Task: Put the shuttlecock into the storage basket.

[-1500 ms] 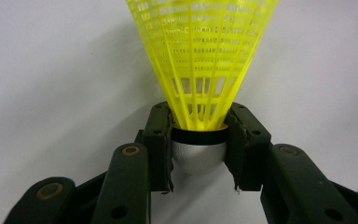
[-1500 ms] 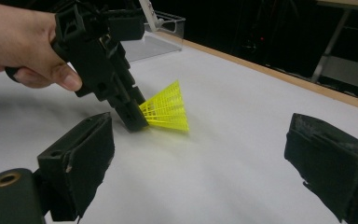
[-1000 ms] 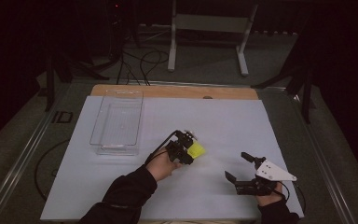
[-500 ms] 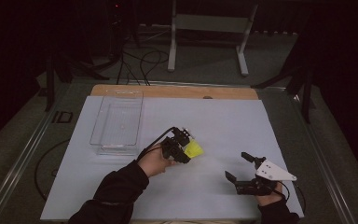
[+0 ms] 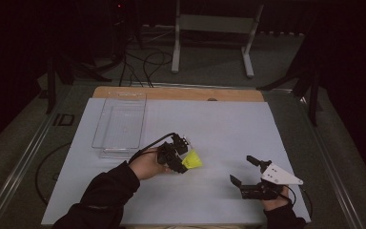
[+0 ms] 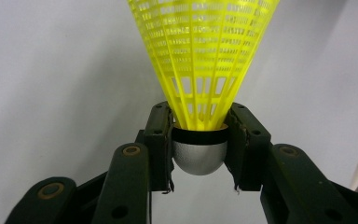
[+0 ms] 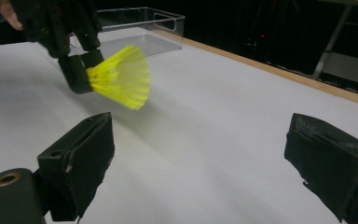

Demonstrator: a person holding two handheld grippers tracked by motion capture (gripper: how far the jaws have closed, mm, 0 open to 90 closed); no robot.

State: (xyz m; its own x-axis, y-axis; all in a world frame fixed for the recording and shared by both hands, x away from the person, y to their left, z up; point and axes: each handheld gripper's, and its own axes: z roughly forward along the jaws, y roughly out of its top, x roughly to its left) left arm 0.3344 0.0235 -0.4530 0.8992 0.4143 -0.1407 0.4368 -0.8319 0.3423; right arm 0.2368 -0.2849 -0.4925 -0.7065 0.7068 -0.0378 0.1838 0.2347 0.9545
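While my left gripper hangs near the middle of the white table, its jaws are clamped on a yellow shuttlecock. Looking along the left gripper view, both black pads press the dark band above the shuttlecock's silver rounded cap, one pad on each side, and the yellow mesh skirt flares away toward twelve o'clock. Nothing else sits between those jaws.

From the high view, the skirt points toward about four o'clock, tilted rather than upright, with a faint shadow on the table under it. Off at ten o'clock from that gripper sits a clear plastic bin, near but apart from it.

My right gripper is down at the five o'clock corner of the table, well apart from the shuttlecock. Its jaws stand wide apart, nothing between them but bare table. In the right gripper view, the shuttlecock shows at about eleven o'clock, held in the other gripper, with the bin farther back.
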